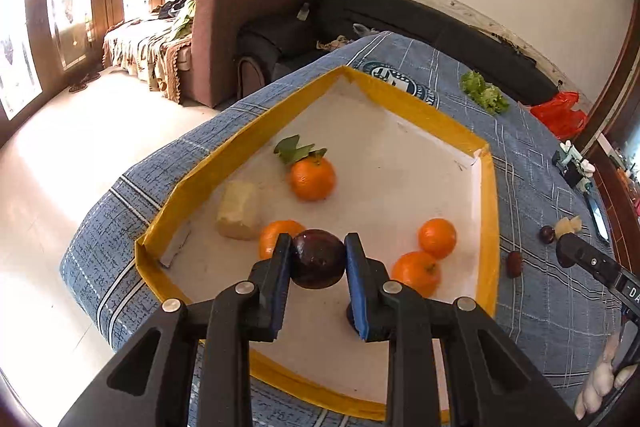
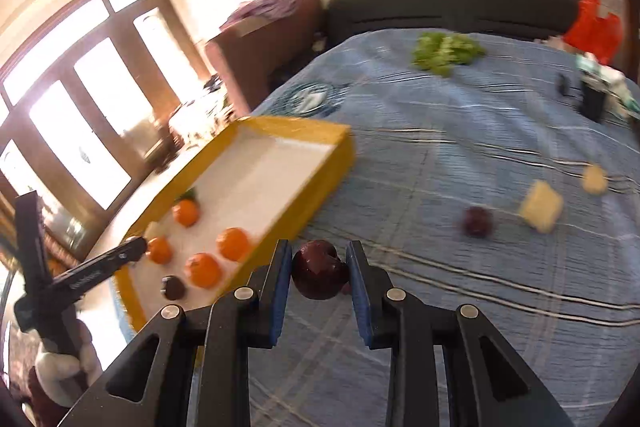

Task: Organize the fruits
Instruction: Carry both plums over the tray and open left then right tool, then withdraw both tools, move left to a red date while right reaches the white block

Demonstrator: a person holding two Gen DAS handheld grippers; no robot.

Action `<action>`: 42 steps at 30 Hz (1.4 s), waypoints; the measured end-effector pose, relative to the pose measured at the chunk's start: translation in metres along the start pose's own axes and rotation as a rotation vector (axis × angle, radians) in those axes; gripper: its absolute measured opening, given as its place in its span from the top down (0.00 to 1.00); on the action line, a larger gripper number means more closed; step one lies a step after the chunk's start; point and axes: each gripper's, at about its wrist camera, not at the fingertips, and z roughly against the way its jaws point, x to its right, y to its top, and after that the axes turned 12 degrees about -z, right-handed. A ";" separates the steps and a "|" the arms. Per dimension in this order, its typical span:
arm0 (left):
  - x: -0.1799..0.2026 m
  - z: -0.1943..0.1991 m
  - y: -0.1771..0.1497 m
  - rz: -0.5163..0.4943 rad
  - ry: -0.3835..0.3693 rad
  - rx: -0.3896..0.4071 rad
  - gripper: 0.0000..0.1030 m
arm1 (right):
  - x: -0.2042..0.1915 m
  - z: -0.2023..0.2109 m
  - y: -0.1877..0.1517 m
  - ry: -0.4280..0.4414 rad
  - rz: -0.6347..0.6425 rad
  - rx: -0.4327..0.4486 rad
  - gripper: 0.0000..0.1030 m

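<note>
A yellow-rimmed tray (image 1: 490,227) lies on the blue-clothed table and holds several oranges (image 1: 312,177) and a pale yellow fruit piece (image 1: 239,211). My left gripper (image 1: 318,253) is shut on a dark plum (image 1: 317,259), low over the tray's near part. My right gripper (image 2: 319,267) is shut on a second dark plum (image 2: 318,271), above the cloth just right of the tray (image 2: 320,183). In the right wrist view the left gripper's plum (image 2: 173,287) sits near the oranges (image 2: 204,270). Another plum (image 2: 477,221) and pale pieces (image 2: 541,205) lie on the cloth.
Green lettuce (image 1: 484,93) lies at the far side of the table, a red bag (image 1: 560,113) and small gadgets (image 1: 574,167) at the right edge. Two dark fruits (image 1: 514,263) lie on the cloth right of the tray. Sofas stand behind the table.
</note>
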 end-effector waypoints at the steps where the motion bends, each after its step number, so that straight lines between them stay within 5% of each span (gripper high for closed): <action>1: -0.005 -0.004 -0.002 0.009 -0.006 -0.012 0.75 | -0.013 -0.009 -0.001 0.014 0.016 -0.021 0.69; 12: -0.028 -0.005 -0.008 0.056 -0.074 0.021 0.69 | -0.108 -0.110 -0.007 0.042 0.148 -0.199 0.69; 20: -0.058 0.014 -0.012 0.143 -0.097 0.063 0.33 | -0.122 -0.147 -0.016 0.012 0.186 -0.267 0.68; 30: -0.036 0.026 -0.011 0.164 -0.136 0.063 0.20 | -0.115 -0.103 -0.008 0.042 0.152 -0.174 0.58; 39: 0.039 0.050 -0.008 -0.008 -0.172 0.085 0.20 | -0.038 -0.033 -0.005 0.007 0.045 -0.070 0.53; 42: 0.069 0.048 -0.009 -0.073 -0.224 0.035 0.20 | 0.000 -0.014 -0.006 -0.030 -0.009 -0.040 0.49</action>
